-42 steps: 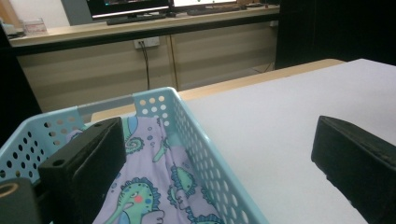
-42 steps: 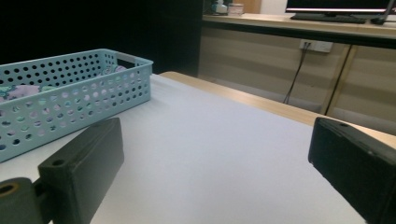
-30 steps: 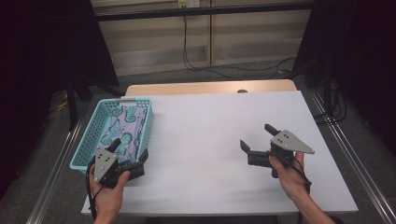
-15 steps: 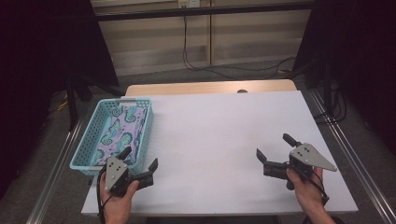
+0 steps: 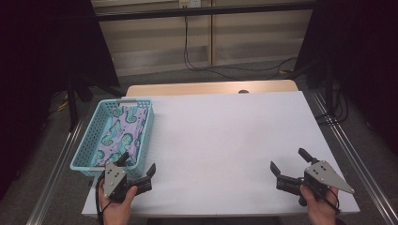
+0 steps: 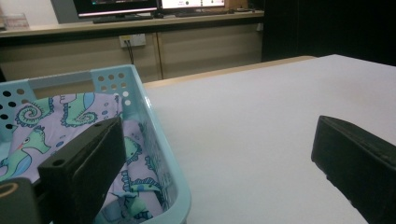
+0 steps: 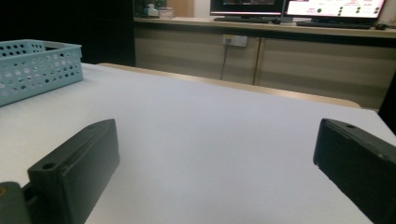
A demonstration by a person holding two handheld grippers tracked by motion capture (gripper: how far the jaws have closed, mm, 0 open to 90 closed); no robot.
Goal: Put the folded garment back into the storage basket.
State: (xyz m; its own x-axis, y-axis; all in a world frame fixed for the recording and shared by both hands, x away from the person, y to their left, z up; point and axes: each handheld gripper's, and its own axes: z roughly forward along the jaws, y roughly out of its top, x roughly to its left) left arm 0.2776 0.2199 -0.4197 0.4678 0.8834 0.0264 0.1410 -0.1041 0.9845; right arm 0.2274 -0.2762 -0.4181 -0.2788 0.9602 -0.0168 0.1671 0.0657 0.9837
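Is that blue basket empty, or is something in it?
Not empty. The blue basket holds a purple seahorse-print cloth lying along its bottom, seen too in the left gripper view.

A blue basket (image 5: 84,145) holding patterned cloth (image 5: 119,136) sat at the bench's (image 5: 225,136) left; both grippers, left (image 5: 137,169) and right (image 5: 287,164), rested near, jaws apart.

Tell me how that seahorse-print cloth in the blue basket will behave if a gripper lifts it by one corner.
The seahorse-print cloth lies folded and rumpled in the blue basket, so it is probably floppy and would drape and unfold from one corner. It looks thin, so likely light. It may drag on the perforated wall on the way out.
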